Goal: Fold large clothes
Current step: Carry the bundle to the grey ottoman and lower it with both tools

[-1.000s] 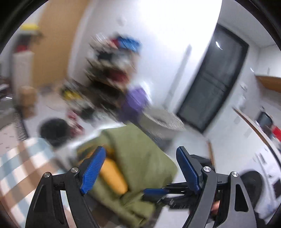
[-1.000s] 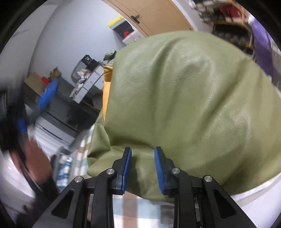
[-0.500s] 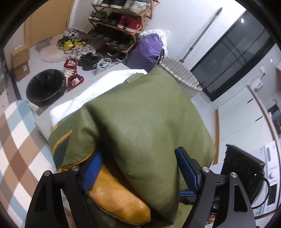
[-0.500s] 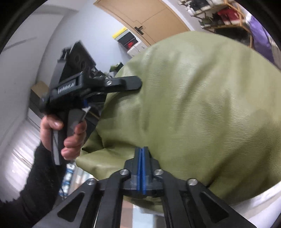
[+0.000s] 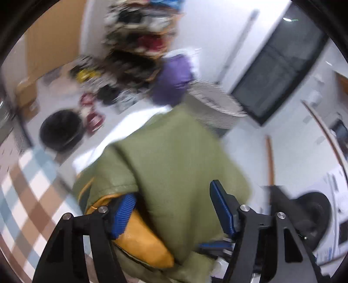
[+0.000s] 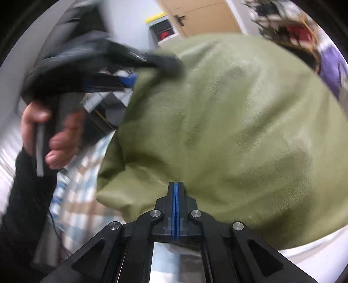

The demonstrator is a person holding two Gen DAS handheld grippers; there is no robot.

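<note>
An olive green leather jacket (image 5: 165,165) with a mustard yellow lining (image 5: 139,241) lies bundled on a checked cloth (image 5: 19,191). It fills the right wrist view (image 6: 239,135). My left gripper (image 5: 174,209) is open, its blue fingers spread on either side of the jacket's near edge. My right gripper (image 6: 175,189) is shut, its blue pads pressed together at the jacket's lower edge; no fabric shows between them. The left gripper (image 6: 134,69) and the hand holding it show blurred at the upper left of the right wrist view.
A black bin (image 5: 61,130), a blurred shoe rack (image 5: 139,43), a purple bag (image 5: 174,78) and a woven basket (image 5: 217,102) stand beyond the jacket. A dark door (image 5: 278,71) is at the right. A wooden door (image 6: 204,17) is behind.
My right gripper closed from open a second ago and stays shut. My left gripper pulled back from the jacket, which now looks smaller and farther, and is moving, blurring the view.
</note>
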